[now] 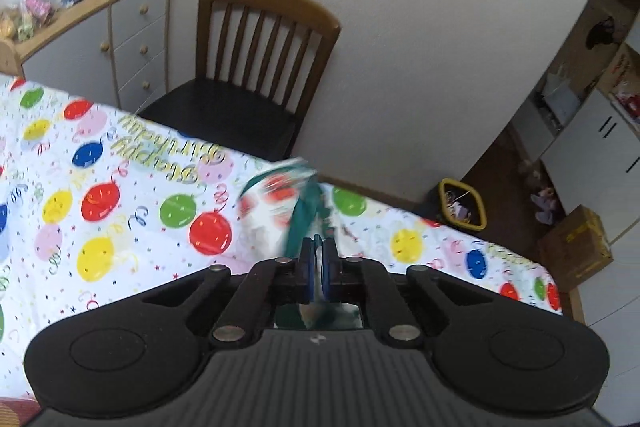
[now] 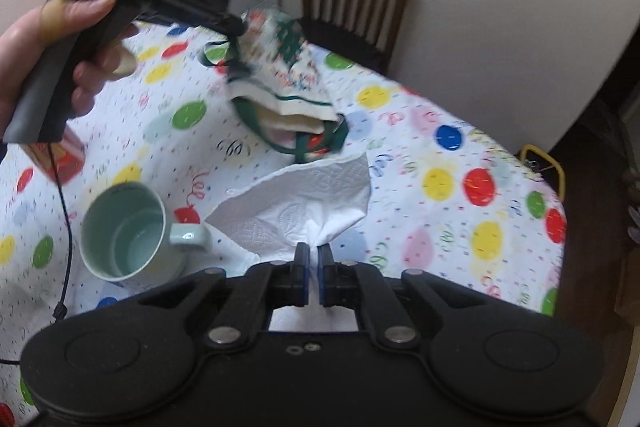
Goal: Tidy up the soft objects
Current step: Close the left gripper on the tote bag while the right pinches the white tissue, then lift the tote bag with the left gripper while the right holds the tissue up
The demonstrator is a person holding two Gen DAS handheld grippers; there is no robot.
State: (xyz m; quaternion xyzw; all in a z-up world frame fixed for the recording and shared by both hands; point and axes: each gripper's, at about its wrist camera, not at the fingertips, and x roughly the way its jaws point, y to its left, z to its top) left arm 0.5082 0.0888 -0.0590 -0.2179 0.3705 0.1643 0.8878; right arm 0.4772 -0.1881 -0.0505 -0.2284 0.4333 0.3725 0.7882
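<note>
Paper towel is sitting pinched at one gathered corner between the jaws of the right gripper, its white sheet fanning forward over the balloon-print cloth on the counter. Just left of it, only the right wrist view is showing a pale green mug lying tipped toward the camera and, farther left, a blurred red box. Beyond the towel, a small fabric bag with green trim is hanging above the counter, blurred, its lower edge just beyond the towel's far tip. That same view is catching the left gripper from outside, a hand wrapped round its handle, its tip at the bag's green strap. From the left wrist view, the left gripper's jaws are pressing together on that green strap, the bag dangling ahead. Farther off, a wooden chair is standing against the wall, and only the left view is showing a cluttered cabinet and a yellow bin.
</note>
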